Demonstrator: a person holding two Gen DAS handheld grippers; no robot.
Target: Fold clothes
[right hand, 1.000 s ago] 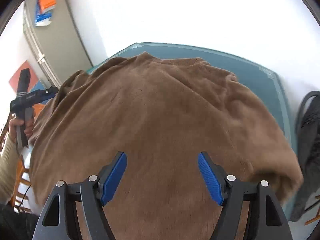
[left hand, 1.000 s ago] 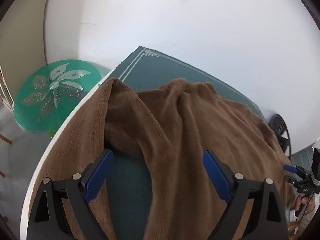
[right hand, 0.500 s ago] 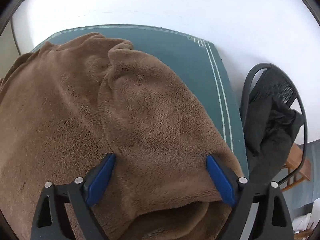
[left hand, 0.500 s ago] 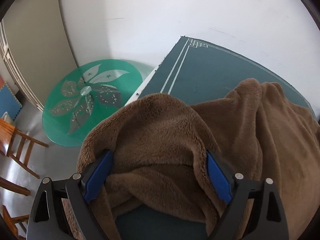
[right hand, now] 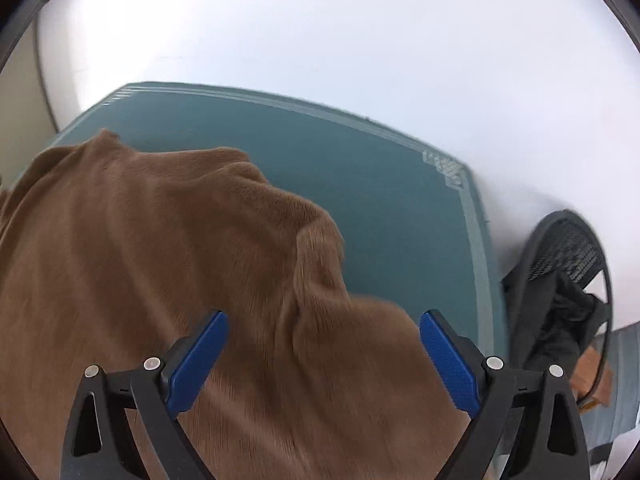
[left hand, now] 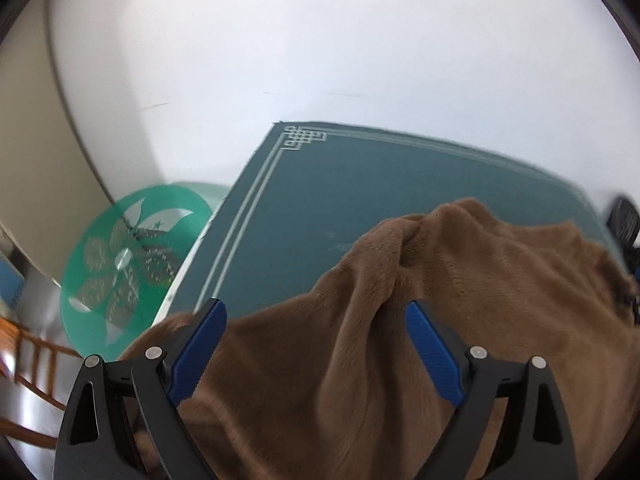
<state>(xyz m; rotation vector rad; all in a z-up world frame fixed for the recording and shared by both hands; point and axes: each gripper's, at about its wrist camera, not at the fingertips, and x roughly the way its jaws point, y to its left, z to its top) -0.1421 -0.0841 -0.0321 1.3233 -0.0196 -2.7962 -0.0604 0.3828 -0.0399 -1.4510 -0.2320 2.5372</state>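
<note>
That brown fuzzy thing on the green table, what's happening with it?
A person is folding a brown fleece garment on a dark green table mat, with a two-fingered tool in each hand. Right now the left tool and the right tool both stand open above the rumpled cloth, gripping nothing. The garment lies bunched, not yet neatly folded.

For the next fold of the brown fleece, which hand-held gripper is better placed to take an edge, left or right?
Probably right. The right hand-held gripper stands open over the brown fleece, and a free corner lies just inside its right finger. The left hand-held gripper, also open, faces only a raised ridge, no free edge.
</note>
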